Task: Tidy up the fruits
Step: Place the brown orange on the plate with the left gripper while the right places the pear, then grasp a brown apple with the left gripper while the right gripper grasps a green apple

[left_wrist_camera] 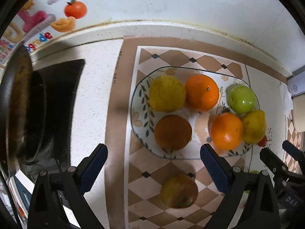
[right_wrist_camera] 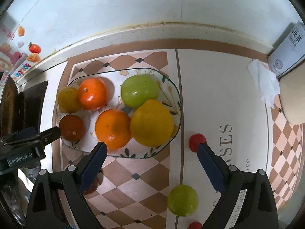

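A floral glass plate [left_wrist_camera: 140,95] [right_wrist_camera: 174,87] on the checkered mat holds two oranges [left_wrist_camera: 202,92] [left_wrist_camera: 226,130], a green apple [left_wrist_camera: 241,99], two yellow pears [left_wrist_camera: 166,93] [left_wrist_camera: 254,126] and a dark brown fruit [left_wrist_camera: 172,132]. My left gripper [left_wrist_camera: 154,159] is open and empty above the plate's near edge; a yellow-brown apple [left_wrist_camera: 179,190] lies on the mat between its fingers. My right gripper [right_wrist_camera: 152,157] is open and empty by the plate's right front. A small green fruit [right_wrist_camera: 182,200] and two small red fruits [right_wrist_camera: 196,141] [right_wrist_camera: 194,225] lie on the mat near it.
A dark frying pan [left_wrist_camera: 21,103] sits on a black cooktop [left_wrist_camera: 63,95] at the left. A white wall with fruit stickers [left_wrist_camera: 75,9] runs behind the counter. A crumpled tissue [right_wrist_camera: 265,82], a box [right_wrist_camera: 289,51] and a cream container [right_wrist_camera: 293,99] stand at the right.
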